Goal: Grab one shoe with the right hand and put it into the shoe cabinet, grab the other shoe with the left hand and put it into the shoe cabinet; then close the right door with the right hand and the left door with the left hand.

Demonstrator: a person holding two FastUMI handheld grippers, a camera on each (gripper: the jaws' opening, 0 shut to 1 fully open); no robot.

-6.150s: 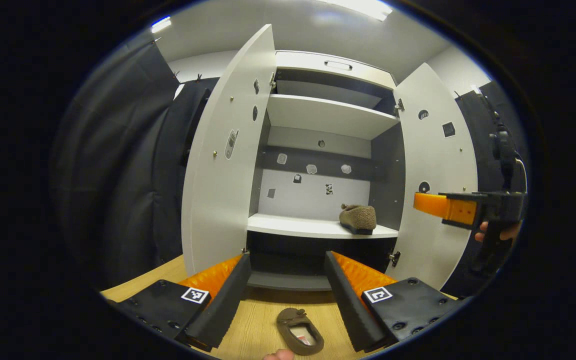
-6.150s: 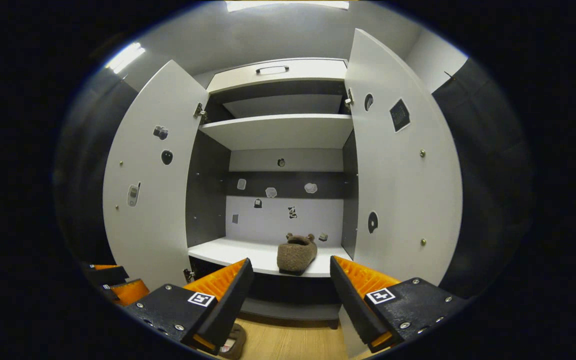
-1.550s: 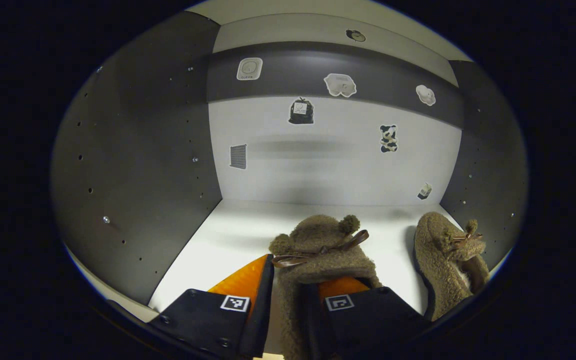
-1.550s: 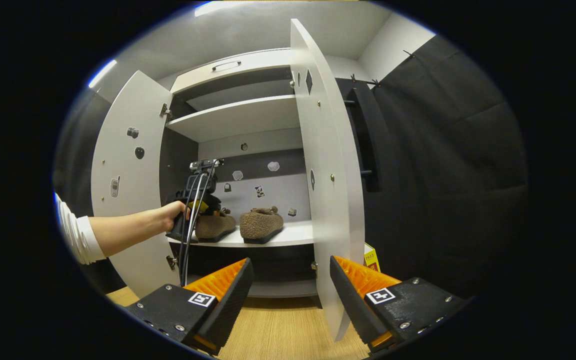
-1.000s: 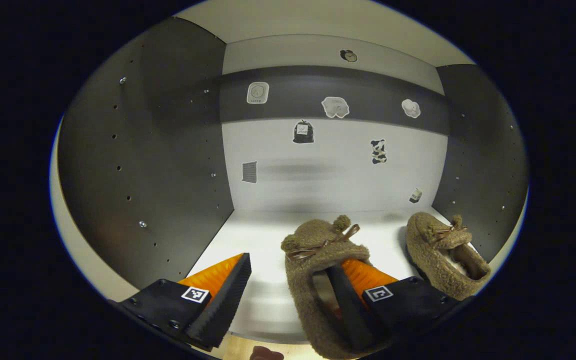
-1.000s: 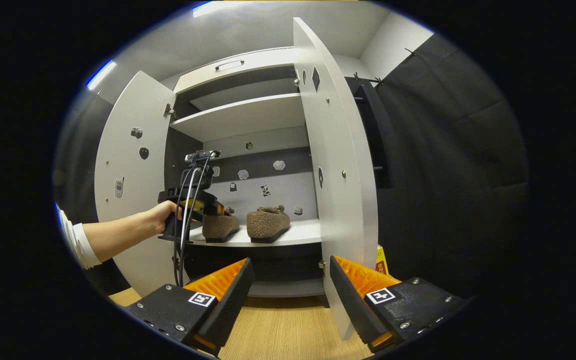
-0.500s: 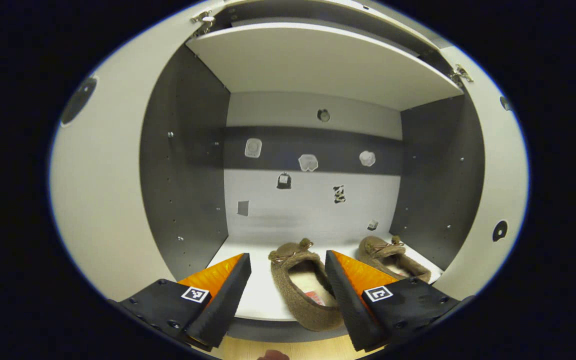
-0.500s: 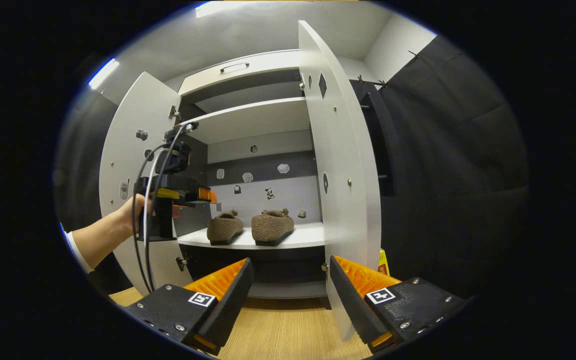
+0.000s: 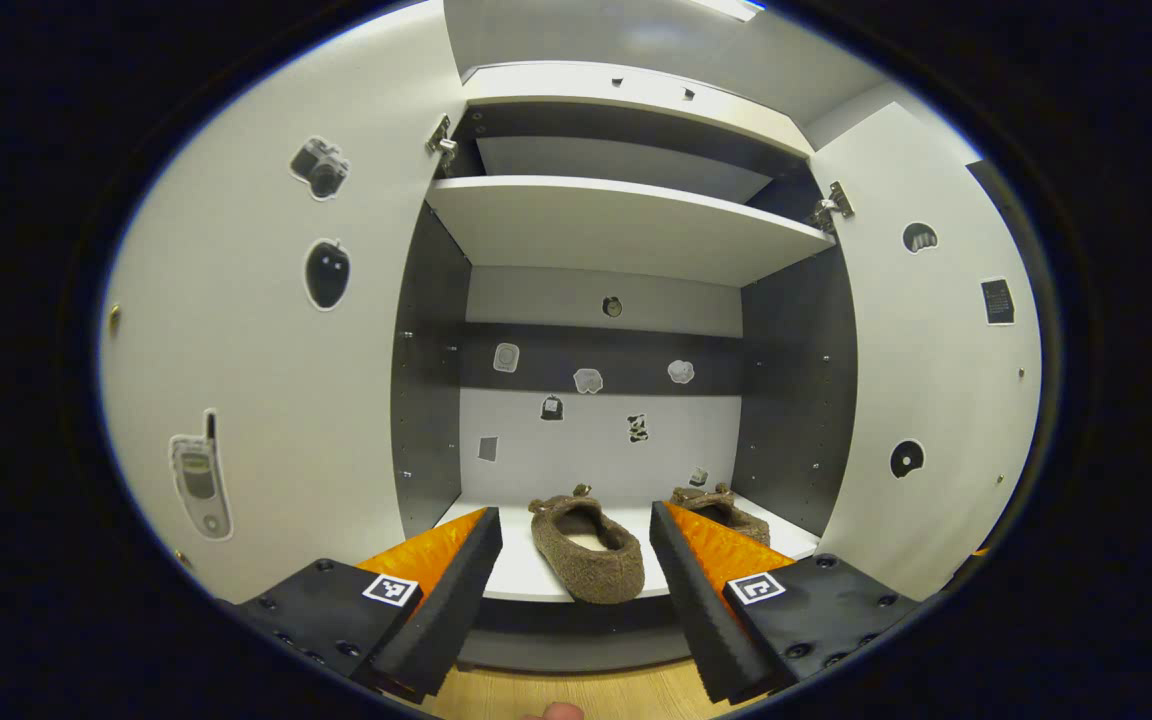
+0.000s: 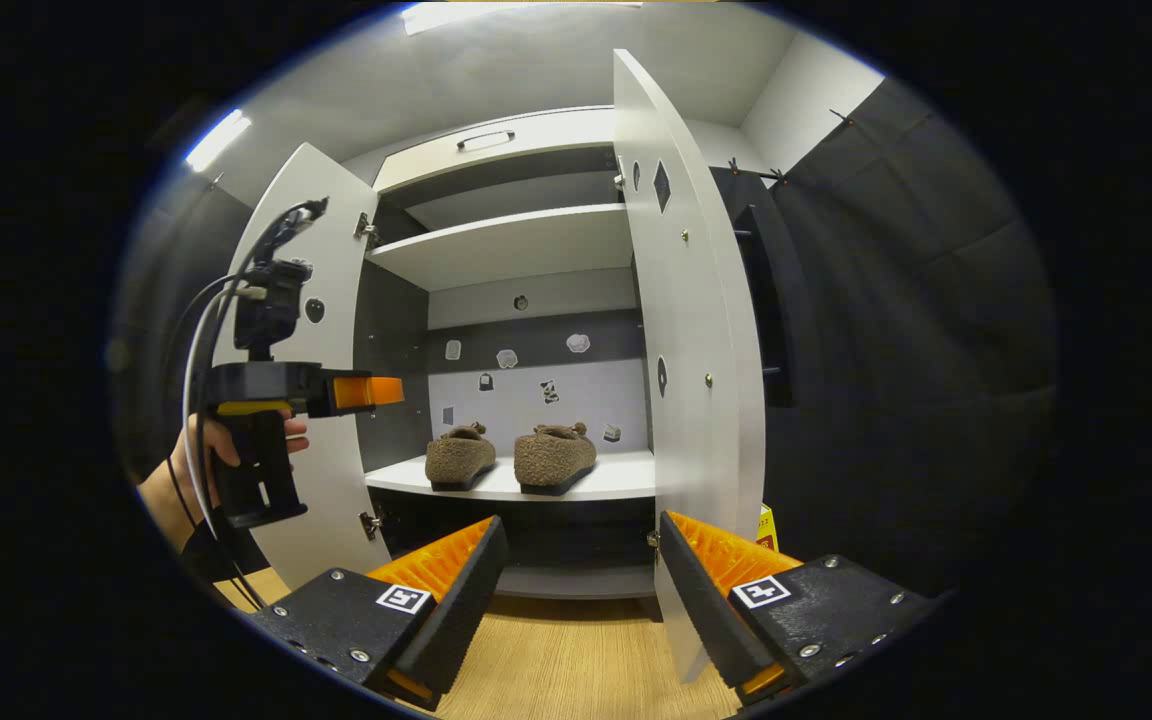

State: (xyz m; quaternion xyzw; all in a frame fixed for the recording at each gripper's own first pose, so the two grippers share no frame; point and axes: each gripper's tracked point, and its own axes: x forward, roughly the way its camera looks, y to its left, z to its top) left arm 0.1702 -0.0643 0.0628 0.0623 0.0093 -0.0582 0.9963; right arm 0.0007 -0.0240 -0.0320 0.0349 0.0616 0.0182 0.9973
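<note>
1. Both shoes are in the shoe cabinet (image 10: 526, 130), side by side on the lower shelf (image 10: 616, 475): left shoe (image 10: 459, 458), right shoe (image 10: 554, 456). Toes point to the back wall, long axes run front-to-back.
2. Next up, I judge: close the right door (image 10: 696, 400) w/ my right hand-held gripper (image 10: 576, 590). The door stands wide open, nearly edge-on to me. Its free edge sits just above my right finger and it runs up and away from there. Long axis vertical. Push should go leftward toward the cabinet front.
3. Right hand-held gripper: jaws spread wide, holding nothing. It's the nearer one to that door.
4. Left hand-held gripper (image 9: 576, 600): also wide open, empty. It faces the shelf w/ the left shoe (image 9: 586, 548) between the fingers but farther off, not touching. Left door (image 9: 266, 350) is on its left, open.
5. Vs 1.6 s ago: my left hand-held gripper was clamped on the shoe deep inside the cabinet; now it's released and pulled back out in front. Right one barely moved.
</note>
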